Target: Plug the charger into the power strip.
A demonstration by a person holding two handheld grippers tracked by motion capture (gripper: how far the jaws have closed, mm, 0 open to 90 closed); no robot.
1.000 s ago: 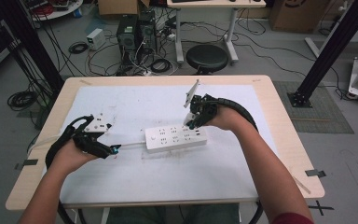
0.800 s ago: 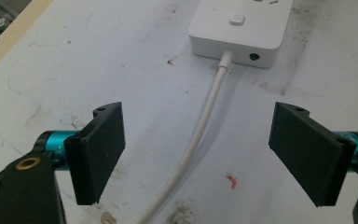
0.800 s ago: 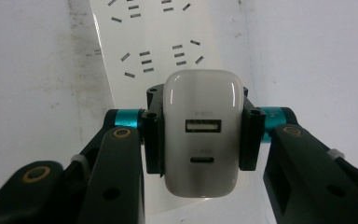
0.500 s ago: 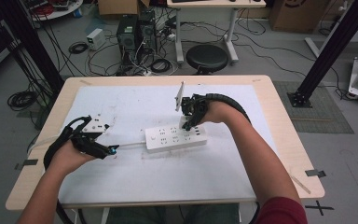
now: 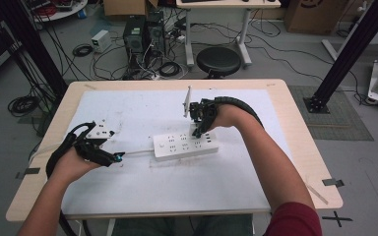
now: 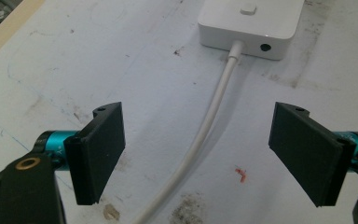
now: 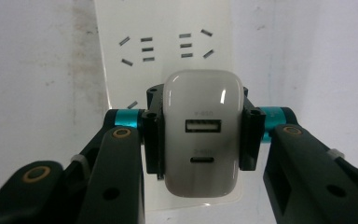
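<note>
White tabletop [image 5: 128, 113]: power strip [image 5: 186, 145] lies crosswise; right claw [image 7: 200, 140] grips charger [image 7: 202, 130], left claw [image 6: 200, 154] gapes.

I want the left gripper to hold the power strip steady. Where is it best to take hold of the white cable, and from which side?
Grip the white cable just behind its stiff collar at the power strip, coming from above. It lies flat on the table, running straight between the open jaws of the left gripper, so they probably only need lowering and closing across its thin round section.

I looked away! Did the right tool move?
Yes. The right tool, shut on the charger, came down toward the person onto the power strip.
</note>
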